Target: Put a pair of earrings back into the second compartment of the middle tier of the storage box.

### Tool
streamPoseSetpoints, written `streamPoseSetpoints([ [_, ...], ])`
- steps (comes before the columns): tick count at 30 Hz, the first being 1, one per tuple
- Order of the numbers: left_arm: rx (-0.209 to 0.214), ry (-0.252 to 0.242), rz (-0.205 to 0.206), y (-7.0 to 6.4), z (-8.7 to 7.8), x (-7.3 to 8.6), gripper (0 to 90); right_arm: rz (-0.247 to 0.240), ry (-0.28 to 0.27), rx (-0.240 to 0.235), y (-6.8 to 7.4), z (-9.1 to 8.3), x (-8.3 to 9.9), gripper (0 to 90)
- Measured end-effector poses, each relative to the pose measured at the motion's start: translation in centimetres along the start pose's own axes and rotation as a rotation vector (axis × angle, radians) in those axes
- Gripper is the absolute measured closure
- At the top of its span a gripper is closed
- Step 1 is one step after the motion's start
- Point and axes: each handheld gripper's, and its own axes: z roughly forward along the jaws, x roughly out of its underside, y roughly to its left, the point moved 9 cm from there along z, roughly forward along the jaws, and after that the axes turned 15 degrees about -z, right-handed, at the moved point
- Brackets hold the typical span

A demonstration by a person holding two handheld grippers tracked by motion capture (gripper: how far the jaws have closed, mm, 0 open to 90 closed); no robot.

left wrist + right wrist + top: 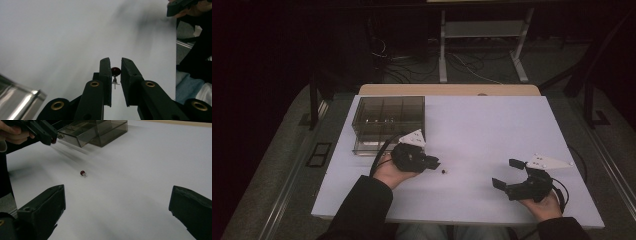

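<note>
Nearest the lens in the left gripper view, the left gripper (115,68) stands with its two black jaws a narrow gap apart, and a small dark red bead (115,71) with a thin metal pin sits just past the tips, in line with that gap. It is not yet held: in the high view the bead (443,171) lies on the white table (492,125), just beside the jaw tips of the left gripper (432,163).

The bead looks tiny, light and hard (probably smooth enough to roll or squirt away). The safest hold is likely across the round body, square between the pads, not on the pin, which may bend.

The left hand (390,171) holds its gripper low and nearly level, pointing right, in front of the smoky plastic drawer box (388,120). The right gripper (507,175) rests well apart near the table's right side, jaws spread wide, holding nothing.
</note>
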Motion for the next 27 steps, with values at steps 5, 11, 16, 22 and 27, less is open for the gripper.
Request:
streamPoseSetpoints([
  [5, -0.025, -0.032, -0.014, 1.0, -1.8, -0.5, 78.6, 0.005, -0.006, 0.006, -0.2, -0.1, -0.1, 0.4],
  [11, -0.052, -0.065, -0.033, 2.1, -3.6, -0.8, 78.5, 0.006, -0.01, 0.008, -0.5, -0.2, -0.1, 0.4],
  [16, -0.074, -0.079, -0.045, 2.9, -5.0, -1.0, 78.5, 0.011, -0.008, 0.008, -0.6, -0.1, -0.1, 0.4],
  [22, -0.106, -0.089, -0.064, 4.0, -6.4, -0.9, 78.4, 0.009, -0.005, 0.009, -0.6, -0.1, -0.1, 0.4],
  [27, -0.139, -0.099, -0.094, 5.5, -7.3, -0.3, 78.4, 0.01, -0.002, 0.009, -0.5, 0.0, 0.0, 0.4],
])
